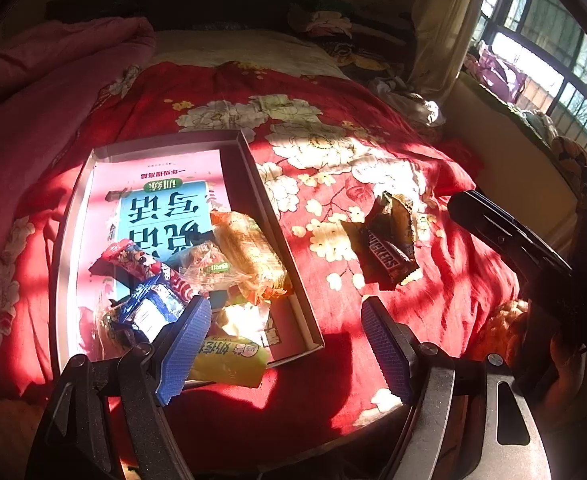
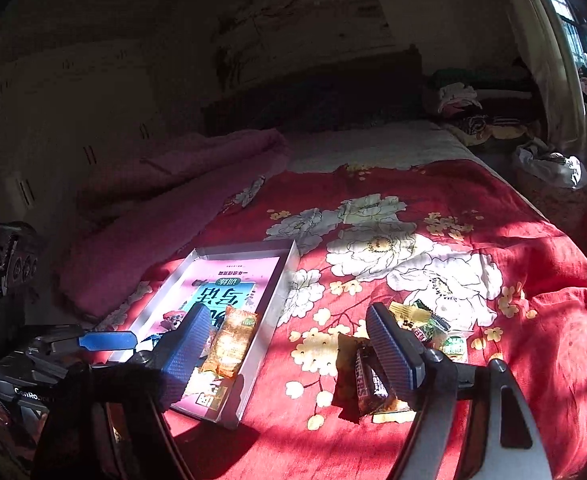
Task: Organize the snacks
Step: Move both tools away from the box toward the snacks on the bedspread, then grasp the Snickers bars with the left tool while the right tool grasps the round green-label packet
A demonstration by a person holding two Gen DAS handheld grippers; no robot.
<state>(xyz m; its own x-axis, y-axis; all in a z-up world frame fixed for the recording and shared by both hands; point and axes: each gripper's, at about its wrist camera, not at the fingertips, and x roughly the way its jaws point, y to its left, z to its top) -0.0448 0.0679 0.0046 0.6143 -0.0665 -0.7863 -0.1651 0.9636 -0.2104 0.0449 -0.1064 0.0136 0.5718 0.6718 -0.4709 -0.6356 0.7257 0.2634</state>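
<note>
Midway through gathering snacks into the box [image 1: 281,216]. Several packets already inside; chocolate bar [image 1: 387,258] and a few small packets [image 2: 433,328] left on the red blanket [image 1: 373,160]. Left gripper [image 1: 285,340] and right gripper [image 2: 289,344] both spread, holding nothing. Next, probably: closing the right one on the chocolate bar, then carrying it over the box wall.

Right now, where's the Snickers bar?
The Snickers bar lies on the red floral bedspread, outside and right of the box, among other loose wrappers.

Left gripper [image 1: 285,344] and right gripper [image 2: 289,344] hover side by side, jaws apparently spread wide, empty
</note>
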